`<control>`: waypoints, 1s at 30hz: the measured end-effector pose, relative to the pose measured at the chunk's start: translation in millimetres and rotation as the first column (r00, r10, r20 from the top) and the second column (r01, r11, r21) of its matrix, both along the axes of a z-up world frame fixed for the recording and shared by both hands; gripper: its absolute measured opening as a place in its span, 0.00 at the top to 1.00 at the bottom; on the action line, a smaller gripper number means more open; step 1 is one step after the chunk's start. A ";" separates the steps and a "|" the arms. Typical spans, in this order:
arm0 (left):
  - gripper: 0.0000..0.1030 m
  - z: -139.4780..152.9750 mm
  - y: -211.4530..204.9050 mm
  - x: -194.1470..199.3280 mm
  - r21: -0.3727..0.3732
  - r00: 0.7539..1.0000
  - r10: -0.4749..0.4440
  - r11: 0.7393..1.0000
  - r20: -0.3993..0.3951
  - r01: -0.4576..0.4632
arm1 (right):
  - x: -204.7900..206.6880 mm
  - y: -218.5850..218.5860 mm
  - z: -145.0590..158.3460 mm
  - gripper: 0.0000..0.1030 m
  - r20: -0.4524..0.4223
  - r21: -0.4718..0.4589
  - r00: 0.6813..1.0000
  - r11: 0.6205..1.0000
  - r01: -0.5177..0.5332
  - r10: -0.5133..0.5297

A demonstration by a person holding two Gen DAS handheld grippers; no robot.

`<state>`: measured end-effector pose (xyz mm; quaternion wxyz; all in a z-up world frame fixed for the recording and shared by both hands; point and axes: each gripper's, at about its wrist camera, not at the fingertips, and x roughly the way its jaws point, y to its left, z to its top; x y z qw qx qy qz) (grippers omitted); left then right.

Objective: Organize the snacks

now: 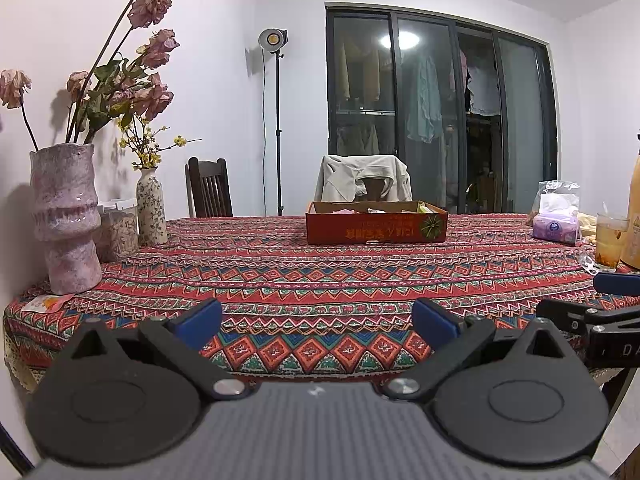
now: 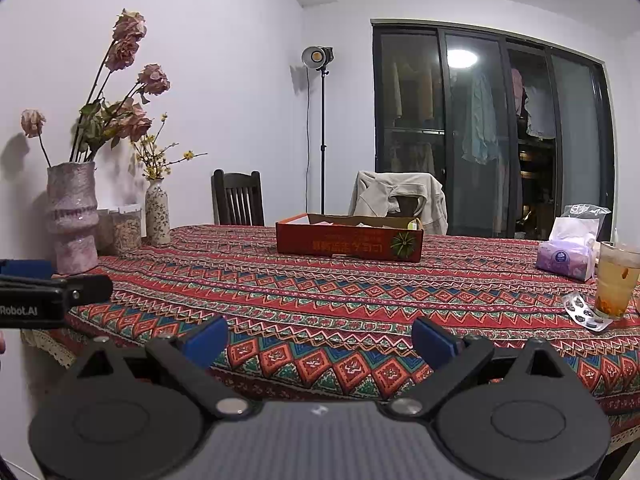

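1. One shallow red cardboard box (image 1: 376,227) of snacks sits mid-table on the patterned red tablecloth (image 1: 320,280).
2. Two vases (image 1: 66,216) stand far left.
3. Left gripper (image 1: 318,322) and right gripper (image 2: 320,336): both spread wide, empty.

My left gripper (image 1: 318,322) is matte black plastic: two round disc housings, each embossed with a circle and topped by a triangular cut-out lug, flank a grey ribbed body bearing a small white logo. Angled black link arms pivot on silver round rivets and carry blue rectangular finger pads (image 1: 202,322). My right gripper (image 2: 320,336) is built identically, and white "Robot.AI" lettering marks a black side bar.
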<state>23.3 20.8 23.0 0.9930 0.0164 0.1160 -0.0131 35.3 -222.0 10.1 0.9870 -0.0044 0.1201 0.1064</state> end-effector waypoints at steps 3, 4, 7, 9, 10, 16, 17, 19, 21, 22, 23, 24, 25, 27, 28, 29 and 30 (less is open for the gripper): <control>0.00 0.8 0.0 -0.3 0.001 1.000 -0.001 1.000 0.003 0.001 | 0.0 -0.2 0.5 0.04 0.000 0.003 1.000 1.000 -0.001 0.001; 0.00 1.1 -0.1 -0.4 0.001 1.000 -0.001 1.000 0.004 0.001 | -0.1 -0.1 0.5 0.04 0.001 0.003 1.000 1.000 -0.001 0.001; 0.00 1.5 -0.1 -0.3 0.001 1.000 -0.001 1.000 0.005 0.001 | 0.1 0.3 1.5 0.04 0.002 0.005 1.000 1.000 0.001 -0.001; 0.00 1.5 0.0 -0.2 0.000 1.000 -0.001 1.000 0.004 0.001 | 0.1 0.1 1.5 0.04 0.002 0.007 1.000 1.000 0.001 -0.001; 0.00 1.5 0.0 -0.3 0.000 1.000 -0.001 1.000 0.004 0.001 | 0.1 0.0 1.5 0.04 0.002 0.006 1.000 1.000 0.001 -0.001; 0.00 1.8 0.1 -0.8 0.002 1.000 -0.002 1.000 0.008 0.002 | -1.6 -1.5 1.7 0.04 0.013 0.011 1.000 1.000 -0.006 0.005; 0.00 1.8 0.2 -0.7 0.002 1.000 -0.002 1.000 0.008 0.002 | -1.7 -1.5 1.8 0.04 0.014 0.010 1.000 1.000 -0.005 0.005; 0.00 1.8 0.2 -0.6 0.002 1.000 -0.002 1.000 0.008 0.002 | -2.3 -1.2 1.4 0.04 0.015 0.010 1.000 1.000 -0.004 0.004; 0.00 1.7 0.2 -0.6 0.002 1.000 -0.002 1.000 0.008 0.002 | -2.4 -1.0 1.2 0.04 0.015 0.010 1.000 1.000 -0.004 0.003; 0.00 1.7 0.1 -0.5 0.002 1.000 -0.002 1.000 0.008 0.002 | -2.4 -1.1 1.2 0.04 0.015 0.009 1.000 1.000 -0.003 0.003; 0.00 1.6 0.1 -0.5 0.002 1.000 -0.001 1.000 0.007 0.001 | -2.5 -1.2 1.1 0.04 0.014 0.009 1.000 1.000 -0.002 0.002; 0.00 1.5 0.4 -0.4 0.002 1.000 -0.001 1.000 0.007 0.001 | -2.8 -1.1 1.0 0.04 0.013 0.009 1.000 1.000 -0.002 0.002; 0.00 1.6 0.4 -0.2 0.002 1.000 0.000 1.000 0.006 0.000 | -3.2 -1.3 1.0 0.04 0.015 0.010 1.000 1.000 0.000 0.000; 0.00 1.8 0.3 -0.5 0.000 1.000 0.000 1.000 0.006 0.000 | -3.7 -1.5 1.7 0.04 0.017 0.013 1.000 1.000 0.000 0.000; 0.00 2.1 0.4 -0.8 -0.002 1.000 0.000 1.000 0.007 0.000 | -3.9 -1.6 1.9 0.04 0.018 0.013 1.000 1.000 0.000 -0.001; 0.00 2.2 0.5 -1.1 -0.003 1.000 0.000 1.000 0.008 0.000 | -4.3 -1.7 1.9 0.04 0.019 0.012 1.000 1.000 0.002 -0.002; 0.00 2.6 0.6 -0.9 -0.005 1.000 0.000 1.000 0.008 0.000 | -4.2 -1.7 2.1 0.04 0.019 0.013 1.000 1.000 0.002 -0.002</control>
